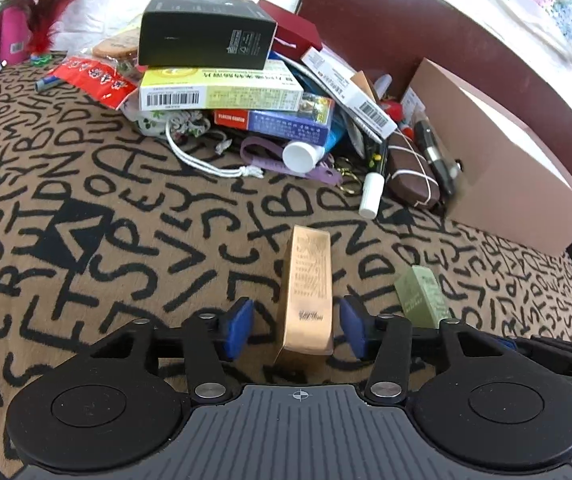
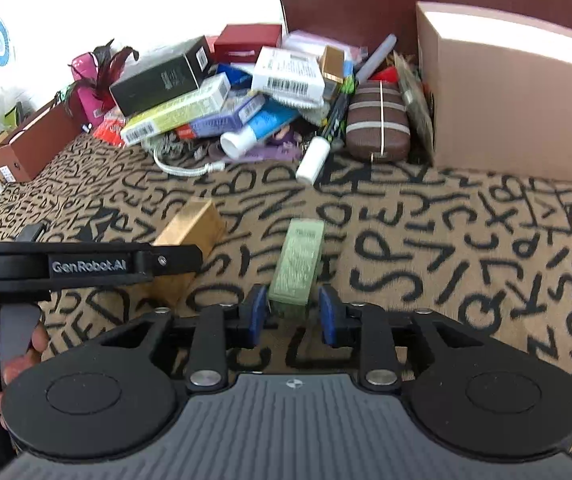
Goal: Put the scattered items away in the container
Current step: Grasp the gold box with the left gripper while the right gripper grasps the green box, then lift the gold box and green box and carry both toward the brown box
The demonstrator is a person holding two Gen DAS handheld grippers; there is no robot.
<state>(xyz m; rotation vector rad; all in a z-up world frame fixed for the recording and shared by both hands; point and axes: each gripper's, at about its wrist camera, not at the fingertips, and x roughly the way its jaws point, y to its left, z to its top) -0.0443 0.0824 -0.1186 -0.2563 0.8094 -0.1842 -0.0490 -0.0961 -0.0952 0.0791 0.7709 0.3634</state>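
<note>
Jaws of our left gripper (image 1: 296, 329) stand apart around the gold box (image 1: 308, 296) without touching, our right gripper (image 2: 292, 317) open astride the near end of the green box (image 2: 297, 266), both boxes on the lettered blanket (image 1: 126, 240), pink container (image 2: 518, 108) far right beside the pile.

A tan cloth printed with black letters (image 1: 134, 216) covers the surface. On it lie a gold box (image 1: 308, 280), a green box (image 1: 422, 292) just beside it, a white-capped marker (image 1: 372, 192), a brown striped case (image 1: 410, 172), a pink carton (image 1: 506, 160) and a heap of boxes (image 1: 222, 84).
</note>
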